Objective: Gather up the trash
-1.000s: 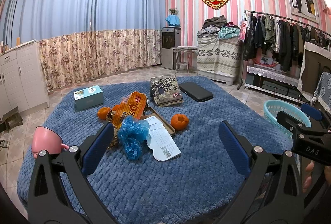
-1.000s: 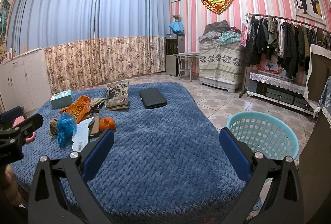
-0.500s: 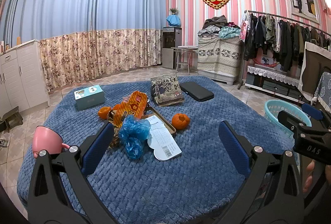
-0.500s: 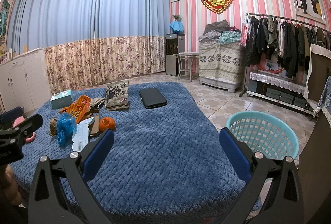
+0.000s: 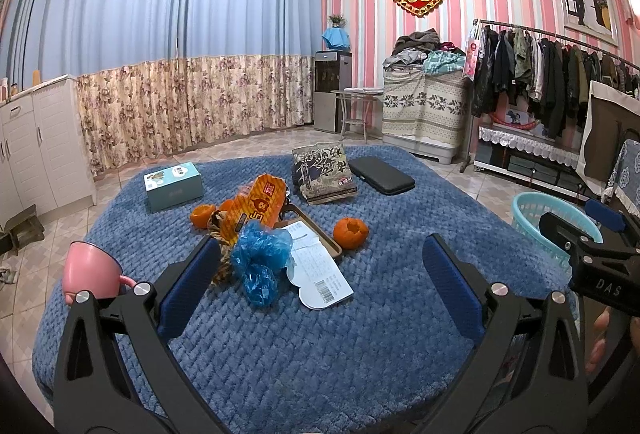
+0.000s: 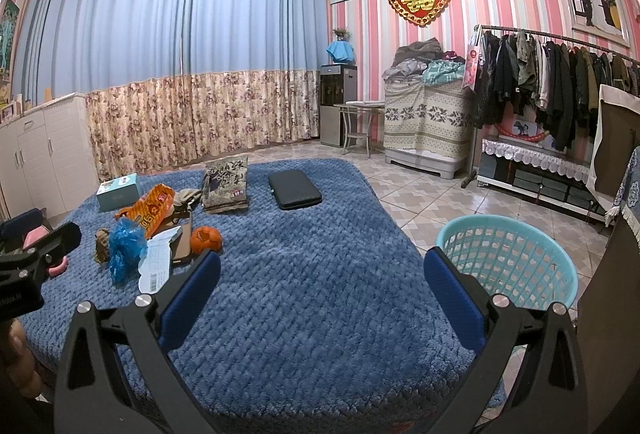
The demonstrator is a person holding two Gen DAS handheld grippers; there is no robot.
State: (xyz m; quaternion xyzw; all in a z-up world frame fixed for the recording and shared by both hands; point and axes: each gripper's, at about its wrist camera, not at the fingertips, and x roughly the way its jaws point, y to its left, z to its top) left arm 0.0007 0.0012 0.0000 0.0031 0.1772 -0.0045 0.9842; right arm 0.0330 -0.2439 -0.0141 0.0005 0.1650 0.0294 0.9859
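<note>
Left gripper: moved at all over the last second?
Barely, if at all. In the left wrist view the left gripper frames the crumpled blue bag and the pink cup almost as before; the tissue box sits marginally farther right.

Hidden in part behind the orange snack bag [image 5: 256,207]: a brown wrapper [image 5: 218,224] and one orange peel [image 5: 202,214]. Tray [image 5: 320,234] mostly covered by the receipt [image 5: 320,268]. Print on that receipt too small to read. Basket [image 5: 536,211] cut by the right gripper's body.

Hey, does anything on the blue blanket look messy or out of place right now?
Yes. A litter pile sits near the blanket's left side: a crumpled blue plastic bag, a receipt, an orange snack wrapper and hollowed orange peels, jumbled over a tray.
</note>
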